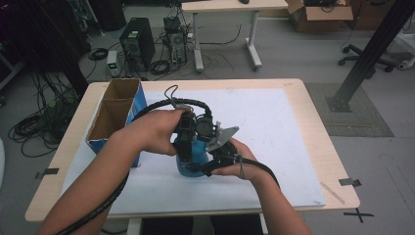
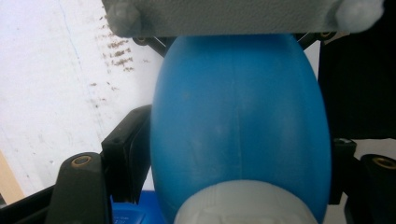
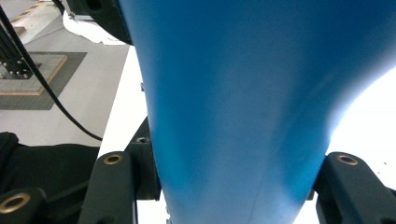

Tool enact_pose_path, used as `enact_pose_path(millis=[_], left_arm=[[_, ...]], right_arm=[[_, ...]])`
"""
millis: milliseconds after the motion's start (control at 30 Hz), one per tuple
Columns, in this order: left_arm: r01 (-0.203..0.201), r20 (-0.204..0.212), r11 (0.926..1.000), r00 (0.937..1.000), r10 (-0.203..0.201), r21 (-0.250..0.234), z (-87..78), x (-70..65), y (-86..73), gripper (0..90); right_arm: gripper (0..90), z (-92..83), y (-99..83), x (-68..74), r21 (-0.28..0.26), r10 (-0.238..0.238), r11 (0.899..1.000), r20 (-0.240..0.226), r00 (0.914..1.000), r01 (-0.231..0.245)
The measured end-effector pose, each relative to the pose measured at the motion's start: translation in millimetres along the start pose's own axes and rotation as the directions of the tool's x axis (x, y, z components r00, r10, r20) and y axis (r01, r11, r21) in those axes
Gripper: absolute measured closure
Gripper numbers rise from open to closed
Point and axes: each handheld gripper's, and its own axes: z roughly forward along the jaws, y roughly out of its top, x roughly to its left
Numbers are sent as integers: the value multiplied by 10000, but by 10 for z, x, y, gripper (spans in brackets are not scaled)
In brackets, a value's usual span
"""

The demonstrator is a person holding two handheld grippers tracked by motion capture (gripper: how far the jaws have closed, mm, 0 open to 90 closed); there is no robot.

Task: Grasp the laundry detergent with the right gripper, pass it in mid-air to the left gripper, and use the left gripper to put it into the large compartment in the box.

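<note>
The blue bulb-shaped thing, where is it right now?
In the high view the blue bulb sits near the table's front middle, between both hands, right of the cardboard box. The left claw and right claw each straddle it.

in the high view both hands and grippers cover most of the blue bottle (image 1: 188,164); its top is hidden. the right gripper view cuts the bottle off on three sides, and its surface is blurred.
</note>
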Motion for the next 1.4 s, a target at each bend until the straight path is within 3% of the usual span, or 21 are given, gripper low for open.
enact_pose_path(millis=[33,67,467,667,900,1167,1400], left_arm=[[28,59,10000,10000,-29,51,-5,2,4,300],[156,287,9999,9995,-158,75,-8,7,10,378],[283,220,9991,9993,-290,310,-7,-11,55,388],[204,78,9986,9998,-208,490,-77,-24,80,390],[180,-40,9985,9998,-178,512,-138,-15,112,390],[190,114,9977,9997,-198,657,-162,-9,153,390],[417,98,9978,9991,-423,512,-195,22,164,389]], right_arm=[[441,0,-2,-2,-16,-32,10000,27,10000,32],[441,-1,-3,-4,-16,-54,10000,49,10000,54],[434,-16,-20,10,41,-134,9999,233,9996,133],[418,-34,-16,30,-300,-108,9995,404,9991,120],[246,-52,-28,49,-660,130,9978,442,9989,-101],[145,-150,-79,54,-1134,491,9927,807,9955,-398],[62,-222,-77,61,-1382,571,9893,722,9958,-467]])
